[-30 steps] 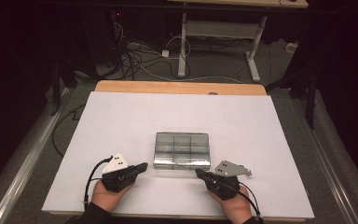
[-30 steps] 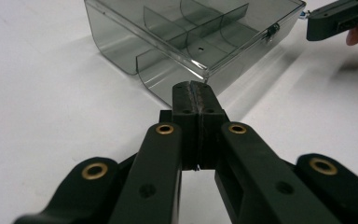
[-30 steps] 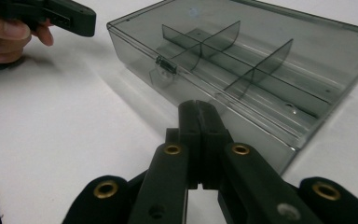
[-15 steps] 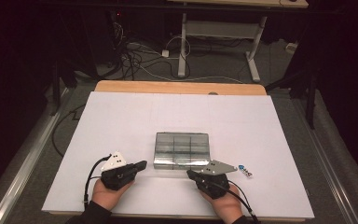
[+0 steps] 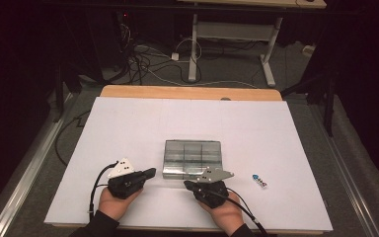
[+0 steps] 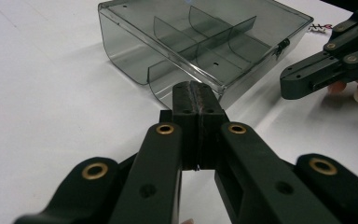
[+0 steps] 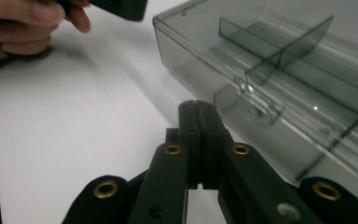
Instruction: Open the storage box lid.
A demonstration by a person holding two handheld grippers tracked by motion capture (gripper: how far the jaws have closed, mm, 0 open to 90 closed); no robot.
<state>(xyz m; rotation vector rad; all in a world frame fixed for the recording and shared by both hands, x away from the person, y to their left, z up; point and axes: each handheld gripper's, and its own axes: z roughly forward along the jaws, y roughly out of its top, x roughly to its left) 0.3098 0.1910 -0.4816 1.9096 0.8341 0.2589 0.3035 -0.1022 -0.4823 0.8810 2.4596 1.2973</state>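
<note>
The clear plastic compartment box (image 5: pixel 192 159) sits closed mid-surface (image 5: pixel 128 123), looking light, stiff and slick — best taken by its front latch edge — while the left gripper (image 6: pixel 196 95) and right gripper (image 7: pixel 198 112) flank it, fingers pressed together, empty.

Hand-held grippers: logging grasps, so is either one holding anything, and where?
Nothing is held. Both the left hand-held gripper and the right hand-held gripper are shut and empty.

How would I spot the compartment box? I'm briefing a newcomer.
On the white table sheet, look near the front edge, between the two black grippers. The clear smoky-grey plastic box lies there, lid closed, its inner dividers showing; the small colourful item to its right is far smaller.
</note>
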